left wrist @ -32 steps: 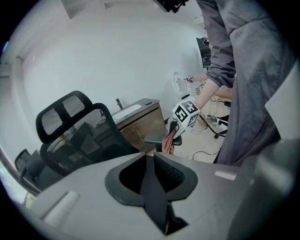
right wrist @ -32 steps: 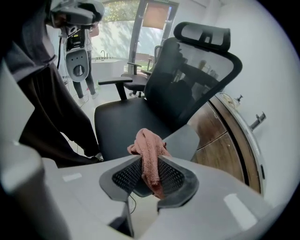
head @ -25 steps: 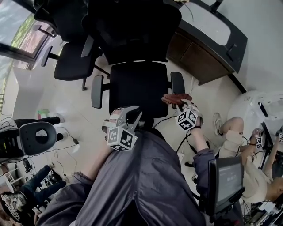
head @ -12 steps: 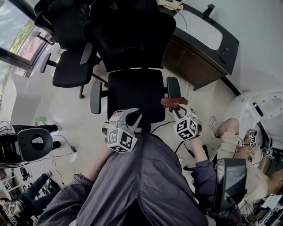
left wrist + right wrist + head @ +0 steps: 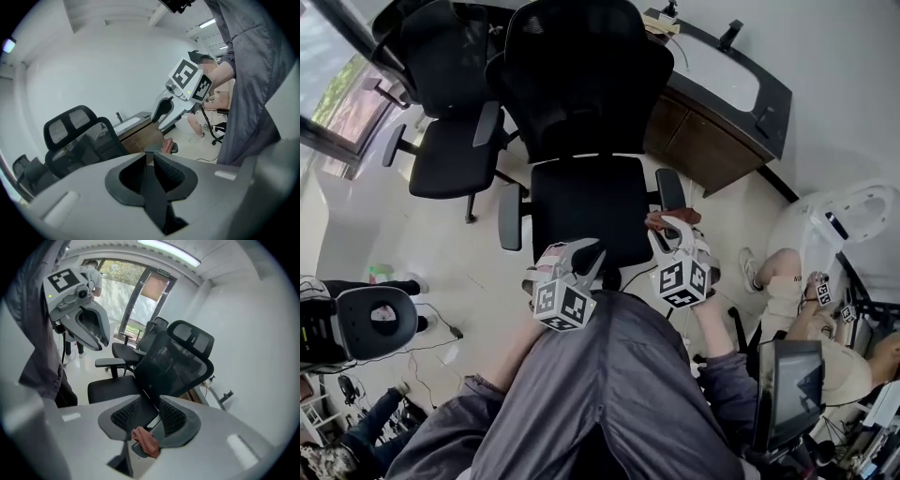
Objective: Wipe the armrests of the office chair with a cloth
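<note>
The right gripper (image 5: 150,401) holds its jaws wide apart. They have just been opening, and neither pad presses on anything. Low in the gap between them shows the reddish cloth (image 5: 146,440), which lies crumpled on the front end of the right-hand armrest (image 5: 668,187) of the office chair (image 5: 581,84); in the head view it sits just beyond the gripper's tips. The left gripper (image 5: 146,155) has its jaws drawn together with nothing between them and hangs over the front edge of the seat (image 5: 586,202), apart from the left-hand armrest (image 5: 510,217). Further out, a second black chair (image 5: 445,155) stands to the left of the office chair, and a bench (image 5: 712,141) with wooden fronts runs along the wall to its right.
</note>
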A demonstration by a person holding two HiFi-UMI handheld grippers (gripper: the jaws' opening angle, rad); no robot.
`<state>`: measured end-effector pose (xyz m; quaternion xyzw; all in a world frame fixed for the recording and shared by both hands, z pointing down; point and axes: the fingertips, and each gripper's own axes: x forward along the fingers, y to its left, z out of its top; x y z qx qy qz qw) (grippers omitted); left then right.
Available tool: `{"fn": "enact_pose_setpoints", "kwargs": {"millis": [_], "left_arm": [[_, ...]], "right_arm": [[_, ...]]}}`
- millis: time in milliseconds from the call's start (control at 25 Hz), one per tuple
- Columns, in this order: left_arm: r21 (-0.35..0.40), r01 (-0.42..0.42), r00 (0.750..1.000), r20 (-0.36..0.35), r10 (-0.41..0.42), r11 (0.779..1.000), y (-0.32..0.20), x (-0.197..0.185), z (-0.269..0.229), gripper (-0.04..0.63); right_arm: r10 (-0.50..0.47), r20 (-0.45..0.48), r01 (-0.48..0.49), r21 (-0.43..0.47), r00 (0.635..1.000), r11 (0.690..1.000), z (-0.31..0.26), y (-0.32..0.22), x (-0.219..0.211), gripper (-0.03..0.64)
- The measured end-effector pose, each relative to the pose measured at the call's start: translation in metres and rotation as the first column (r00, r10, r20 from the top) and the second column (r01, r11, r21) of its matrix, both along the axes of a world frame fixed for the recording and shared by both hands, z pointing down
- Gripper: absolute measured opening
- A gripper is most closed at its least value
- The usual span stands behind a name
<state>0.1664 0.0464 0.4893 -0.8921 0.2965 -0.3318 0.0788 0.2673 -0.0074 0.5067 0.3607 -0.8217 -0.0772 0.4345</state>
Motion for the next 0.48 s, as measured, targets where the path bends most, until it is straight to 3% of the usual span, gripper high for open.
{"fn": "enact_pose_setpoints", "kwargs": {"millis": [280,480], "left_arm": [[-0.014,0.018,0.999,-0.039,-0.018,1.0,0.02,-0.077,-0.014,0.067],[-0.038,-0.022,0.998,-0.064,0.02,0.999,0.038,-0.113,-0.015,0.067]], "right_arm": [[0.022,-0.055,-0.022,0.008,0.998,1.0,-0.014,0.027,-0.066,0.121],[0.081,-0.073,-0.081,0.011,0.994,0.997,-0.019,0.05,-0.088,0.11]]}}
